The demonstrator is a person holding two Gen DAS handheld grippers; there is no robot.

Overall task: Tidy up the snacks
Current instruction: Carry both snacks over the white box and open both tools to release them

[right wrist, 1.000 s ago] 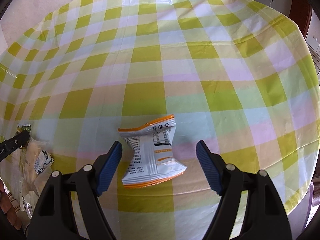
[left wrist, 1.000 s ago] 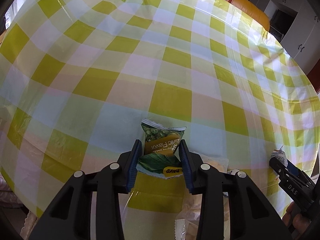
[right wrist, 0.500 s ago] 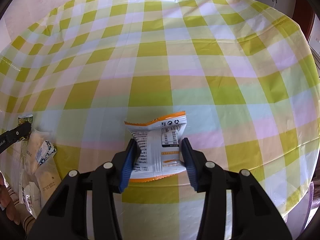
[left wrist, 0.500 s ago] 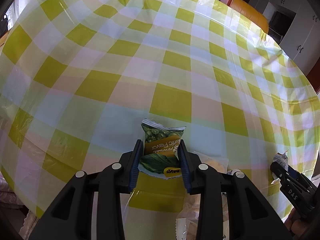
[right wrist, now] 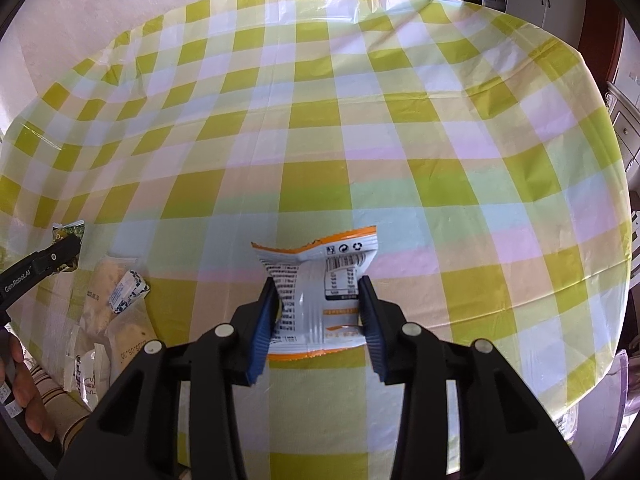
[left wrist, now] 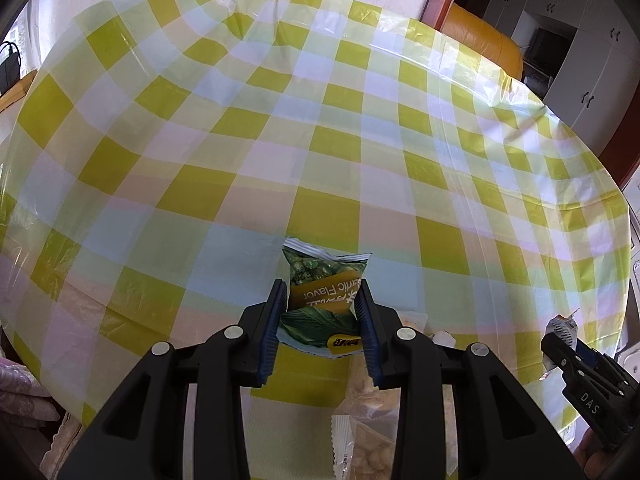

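Note:
A green and yellow snack packet (left wrist: 320,270) marked "Garlic Flavor" hangs above the checked tablecloth (left wrist: 224,184), and my left gripper (left wrist: 321,286) is shut on it. In the right wrist view a white and orange snack packet (right wrist: 320,256) is pinched at its waist between the pads. My right gripper (right wrist: 317,282) has its jaws closing on that packet, which is lifted off the cloth. Each gripper also shows in the other's view: the right one (left wrist: 560,344) at the lower right, the left one (right wrist: 60,252) at the far left.
Several clear and white snack packets (right wrist: 112,320) lie in a pile near the table's front edge, also seen under my left gripper (left wrist: 372,432). A hand (right wrist: 24,392) shows at the lower left. An orange sofa (left wrist: 480,40) and white cabinets (left wrist: 592,72) stand beyond the table.
My right gripper's jaws came together on the white and orange packet and raised it off the cloth. My left gripper rose a little with the green packet still in it.

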